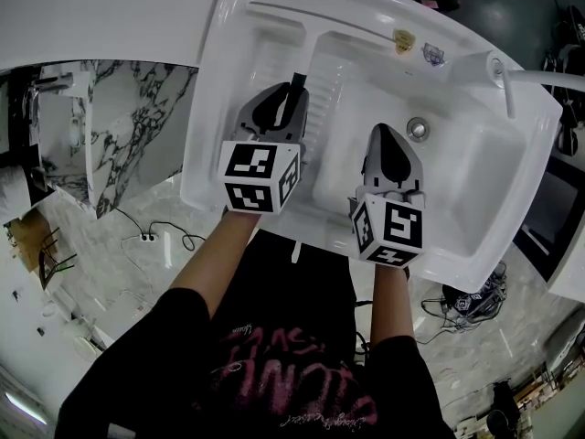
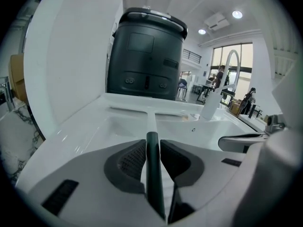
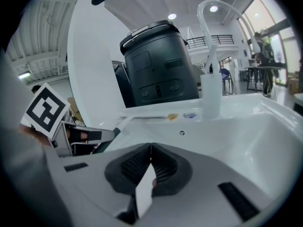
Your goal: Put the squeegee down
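Squeegee (image 2: 152, 174) is being held over the sink (image 1: 512, 181), not yet put down.

Nearest the person, the left gripper (image 1: 294, 90) is clamping the dark handle, which is pointing toward 12 o'clock. At its 3 o'clock the right gripper (image 1: 389, 133) is hovering, jaws pressed together, carrying nothing identifiable. Farther off, the white blade (image 2: 147, 110) is seemingly reaching the sink's back ledge. Lowering and letting go are what is remaining.
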`<state>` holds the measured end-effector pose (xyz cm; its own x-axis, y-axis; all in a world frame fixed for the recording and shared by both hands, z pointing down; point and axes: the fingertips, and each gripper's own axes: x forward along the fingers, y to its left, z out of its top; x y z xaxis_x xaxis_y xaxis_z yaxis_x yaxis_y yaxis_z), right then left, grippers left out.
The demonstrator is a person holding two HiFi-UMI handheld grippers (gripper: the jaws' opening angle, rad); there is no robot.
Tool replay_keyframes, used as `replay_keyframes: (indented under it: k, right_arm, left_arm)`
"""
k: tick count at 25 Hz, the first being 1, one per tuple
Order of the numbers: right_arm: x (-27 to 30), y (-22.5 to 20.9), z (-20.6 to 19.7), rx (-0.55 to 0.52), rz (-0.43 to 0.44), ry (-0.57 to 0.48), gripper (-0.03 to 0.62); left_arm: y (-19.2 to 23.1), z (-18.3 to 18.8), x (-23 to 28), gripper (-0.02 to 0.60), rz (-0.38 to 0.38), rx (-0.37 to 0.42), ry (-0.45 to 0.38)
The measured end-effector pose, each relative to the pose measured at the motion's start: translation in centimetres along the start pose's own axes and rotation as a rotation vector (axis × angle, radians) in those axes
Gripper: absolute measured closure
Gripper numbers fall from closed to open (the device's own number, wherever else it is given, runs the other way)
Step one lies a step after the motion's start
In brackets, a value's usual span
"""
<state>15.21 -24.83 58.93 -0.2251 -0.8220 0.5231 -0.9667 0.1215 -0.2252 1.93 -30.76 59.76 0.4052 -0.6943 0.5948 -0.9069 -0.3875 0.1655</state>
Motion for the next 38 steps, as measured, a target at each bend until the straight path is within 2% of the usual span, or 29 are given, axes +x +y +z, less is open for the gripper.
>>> replay_keyframes:
  k: [12,23,38]
  right_arm:
    - [-1.8,1.5,1.3,0.000,-0.004,-0.045,0.574]
    - [-3.9,2.4,0.8,0.009,-0.016,-0.070,0.574]
    - [-7.5,5.5,2.3,-0.018,-0.012,-0.143,0.574]
  left_arm:
    - [-0.3,1.1,-2.6,0.488,-0.008,0.017,-0.040]
    - [-0.3,0.4,-5.3,0.571,0.014,0.050,-0.072]
    - [-0.5,0.8,-10.1,0.572,0.017,0.082,-0.127]
